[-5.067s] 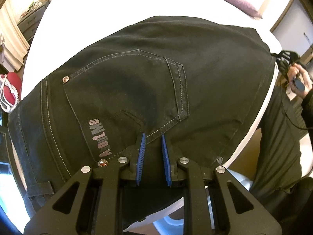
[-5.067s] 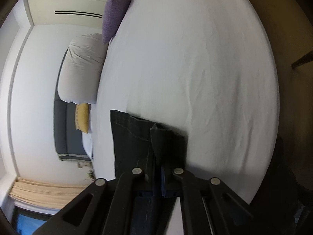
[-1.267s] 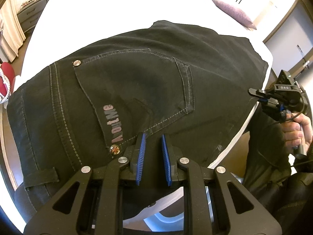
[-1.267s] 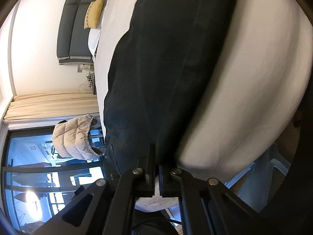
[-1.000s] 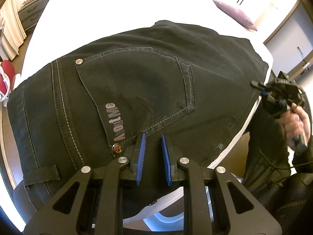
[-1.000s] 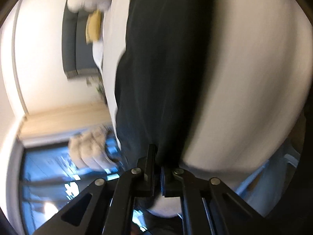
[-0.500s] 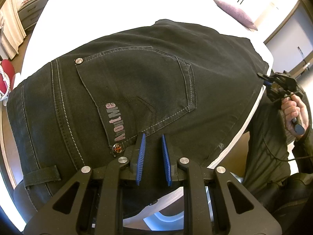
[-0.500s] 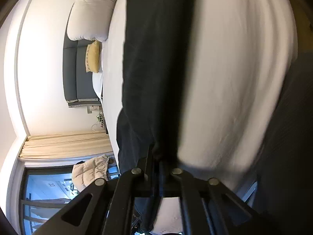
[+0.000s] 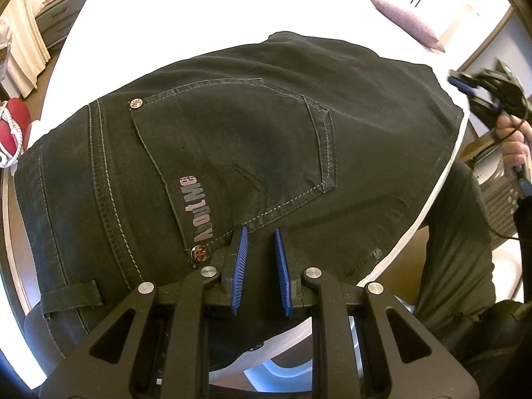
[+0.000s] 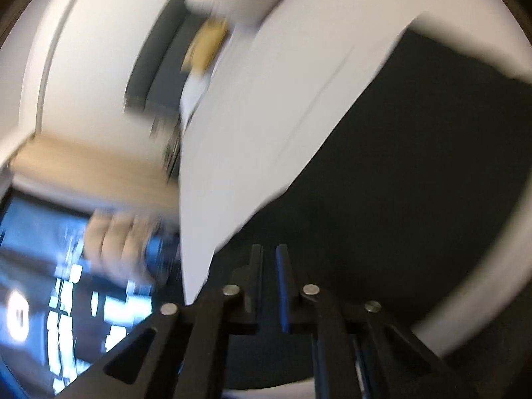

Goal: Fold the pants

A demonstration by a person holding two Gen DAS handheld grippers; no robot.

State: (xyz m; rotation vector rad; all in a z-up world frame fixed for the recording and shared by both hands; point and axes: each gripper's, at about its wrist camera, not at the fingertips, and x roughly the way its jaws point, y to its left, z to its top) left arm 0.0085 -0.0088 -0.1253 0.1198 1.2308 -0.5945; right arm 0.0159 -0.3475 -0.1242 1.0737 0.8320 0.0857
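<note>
Across the near edge of the white bed [image 9: 186,10] lie the black pants [image 9: 266,139], folded, back pocket up, with the waistband end toward the bed's left edge. Just above them, over the pocket's lower seam, hangs the left gripper [image 9: 261,252], its blue pads slightly apart with nothing between them. Off the bed's right edge a hand [image 9: 513,146] carries the right gripper [image 10: 268,262]; its jaws have just been closing, narrow and empty, above the dark cloth.
</note>
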